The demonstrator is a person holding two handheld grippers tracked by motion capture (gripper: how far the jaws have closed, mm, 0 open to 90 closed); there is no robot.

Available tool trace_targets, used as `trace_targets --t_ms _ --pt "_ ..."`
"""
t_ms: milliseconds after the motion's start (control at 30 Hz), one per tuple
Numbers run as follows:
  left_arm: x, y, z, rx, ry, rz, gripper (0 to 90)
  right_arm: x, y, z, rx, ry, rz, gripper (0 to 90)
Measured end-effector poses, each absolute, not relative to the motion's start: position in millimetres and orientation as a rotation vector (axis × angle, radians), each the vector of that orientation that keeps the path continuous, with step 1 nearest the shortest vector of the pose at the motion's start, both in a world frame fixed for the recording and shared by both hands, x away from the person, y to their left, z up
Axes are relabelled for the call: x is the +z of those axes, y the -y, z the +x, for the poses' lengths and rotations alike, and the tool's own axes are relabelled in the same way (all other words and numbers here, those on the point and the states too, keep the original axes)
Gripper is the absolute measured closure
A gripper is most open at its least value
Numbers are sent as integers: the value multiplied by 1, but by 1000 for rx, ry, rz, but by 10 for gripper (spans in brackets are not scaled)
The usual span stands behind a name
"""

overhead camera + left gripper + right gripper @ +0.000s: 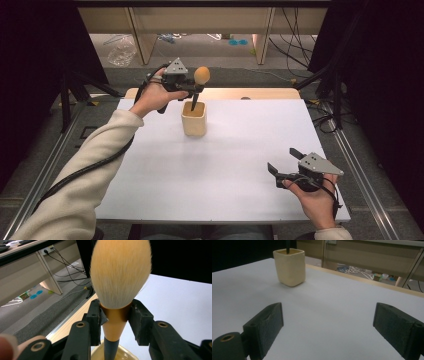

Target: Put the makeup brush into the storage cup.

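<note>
Toward the far middle of the white table (pixel 220 165), a cream cup (pixel 194 119) stands upright with a makeup brush (pixel 201 76) rising from it, its dark handle down in the cup and its gold collar pinched between the jaws of the left gripper (pixel 192 89). Bare tabletop lies all around the cup, which sits nearer the far wooden edge (pixel 250 93) than the near one. Well apart at the near right corner, the right gripper (pixel 284 161) hangs with its jaws spread wide over bare surface, and grey floor (pixel 210 47), desk legs and cables lie beyond the table.
</note>
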State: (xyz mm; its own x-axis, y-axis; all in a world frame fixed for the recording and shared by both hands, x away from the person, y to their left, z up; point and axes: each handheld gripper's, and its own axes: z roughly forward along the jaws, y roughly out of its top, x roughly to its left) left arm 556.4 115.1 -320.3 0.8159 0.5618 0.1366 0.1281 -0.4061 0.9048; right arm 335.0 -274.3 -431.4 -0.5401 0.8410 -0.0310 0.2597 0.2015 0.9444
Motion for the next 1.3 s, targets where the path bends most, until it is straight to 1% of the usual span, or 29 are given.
trace_targets --t_ms 1300 --pt "-335 -111 557 520 -526 1954 646 -431 274 334 1335 -1923 1019 107"
